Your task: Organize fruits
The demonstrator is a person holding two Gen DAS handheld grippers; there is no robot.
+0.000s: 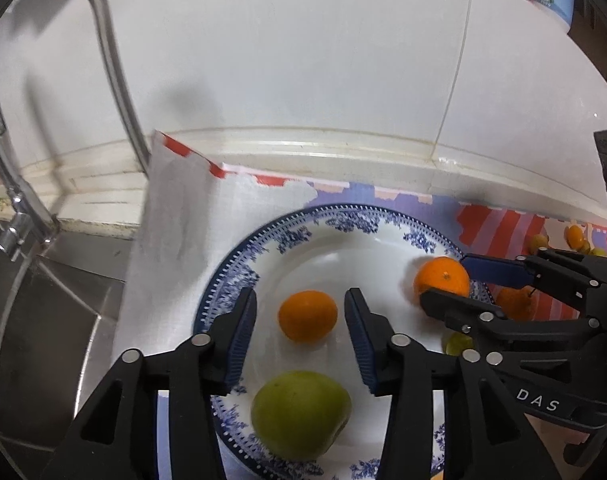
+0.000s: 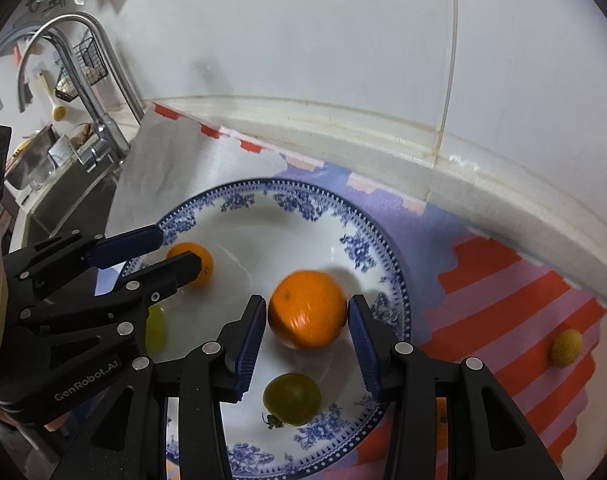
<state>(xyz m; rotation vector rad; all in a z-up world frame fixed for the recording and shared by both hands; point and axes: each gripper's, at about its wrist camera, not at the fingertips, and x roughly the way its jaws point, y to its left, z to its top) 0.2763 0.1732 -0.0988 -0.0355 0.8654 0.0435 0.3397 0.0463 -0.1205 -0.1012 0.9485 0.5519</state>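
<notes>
While both claws hang over the blue-and-white plate (image 2: 367, 248), each has an orange between its parted fingers.

Glossy china with a floral rim, the plate sits on a striped red-and-lilac mat (image 2: 503, 280) beside a steel sink (image 1: 43, 320). Left gripper (image 1: 300, 320) stands released, its ribbed blue pads clear of the small smooth orange (image 1: 308, 315); a dull green round fruit (image 1: 300, 416) lies nearer. Right gripper (image 2: 308, 320) brackets the larger dimpled orange (image 2: 308, 309), pads barely off it, so released too; a small green tomato (image 2: 291, 399) lies near.
</notes>
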